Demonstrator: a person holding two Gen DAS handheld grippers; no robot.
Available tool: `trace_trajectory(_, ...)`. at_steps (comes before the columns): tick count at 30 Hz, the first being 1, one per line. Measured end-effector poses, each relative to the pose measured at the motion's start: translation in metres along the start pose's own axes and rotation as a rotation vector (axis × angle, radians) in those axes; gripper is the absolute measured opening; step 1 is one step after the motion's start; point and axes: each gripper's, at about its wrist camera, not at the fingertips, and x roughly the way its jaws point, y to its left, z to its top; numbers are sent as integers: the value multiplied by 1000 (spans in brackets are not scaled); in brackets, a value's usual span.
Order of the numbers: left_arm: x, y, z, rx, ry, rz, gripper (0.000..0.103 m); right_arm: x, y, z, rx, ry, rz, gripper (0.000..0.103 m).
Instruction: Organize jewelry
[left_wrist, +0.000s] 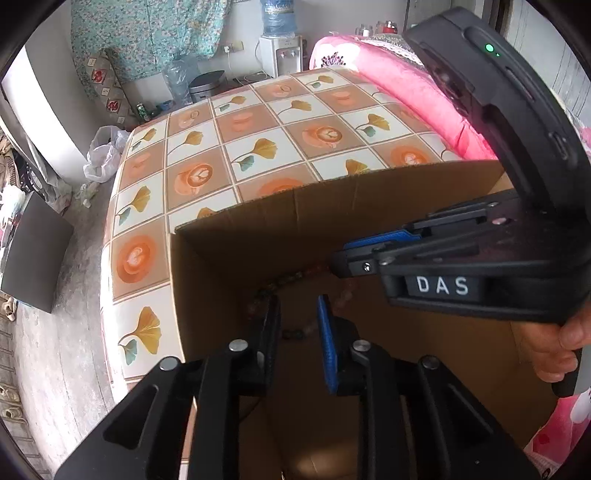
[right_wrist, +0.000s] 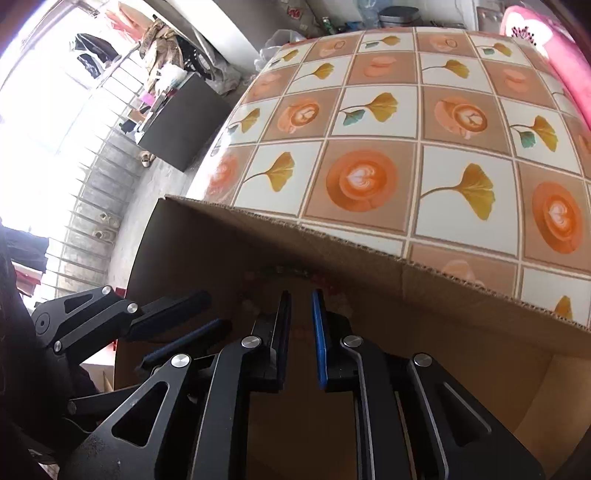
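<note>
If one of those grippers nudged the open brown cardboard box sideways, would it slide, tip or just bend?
The brown cardboard box would probably slide: the glossy tiled-pattern tablecloth under it looks smooth. It seems light, since only some beaded jewelry lies inside. Its thin corrugated wall might flex before the box moves, so a low push looks safer.

The cardboard box (left_wrist: 236, 258) stands open at the top — its upright walls fence the inside on every visible side. Both grippers crowd that opening, the right gripper (left_wrist: 338, 258) just beside the left gripper (left_wrist: 297, 317). Beyond the far wall, the patterned tablecloth (right_wrist: 443, 155) lies bare.
</note>
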Motion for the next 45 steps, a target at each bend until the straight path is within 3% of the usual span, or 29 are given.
trace_trajectory(6, -53, 2, -15, -25, -148, -30, 44, -58, 12, -23, -26, -131, 53, 14)
trace_trajectory(9, -94, 2, -35, -42, -249, -59, 59, -106, 27, -47, -78, -240, 70, 25)
trace_trajectory(11, -121, 1, -55, -58, -312, -76, 74, -141, 38, -76, -118, -331, 76, 30)
trace_trajectory(17, -166, -3, -130, -106, -409, -106, 87, -203, 48, -183, -176, -497, 52, 37)
trace_trajectory(21, -156, -8, -178, -178, -368, -127, 91, -198, 36, -239, -145, -526, 47, 44)
trace_trajectory(24, -120, -23, -205, -220, -259, -150, 91, -162, 29, -265, -79, -465, 12, 48)
trace_trajectory(30, -55, -56, -237, -162, -130, -17, 91, -89, 23, -298, 10, -326, -172, 57)
trace_trajectory(34, -25, -71, -245, -104, -57, 54, 92, -65, 35, -314, -63, -298, -341, 61)
trace_trajectory(38, -23, -71, -248, -124, -85, 64, 98, -61, 41, -323, -113, -322, -409, 66)
trace_trajectory(41, -24, -72, -250, -115, -100, 66, 99, -68, 45, -325, -153, -382, -444, 77)
trace_trajectory(43, -25, -73, -253, -107, -113, 68, 99, -77, 53, -327, -194, -439, -473, 92)
trace_trajectory(45, -25, -69, -255, -116, -122, 63, 99, -82, 59, -328, -228, -464, -484, 95)
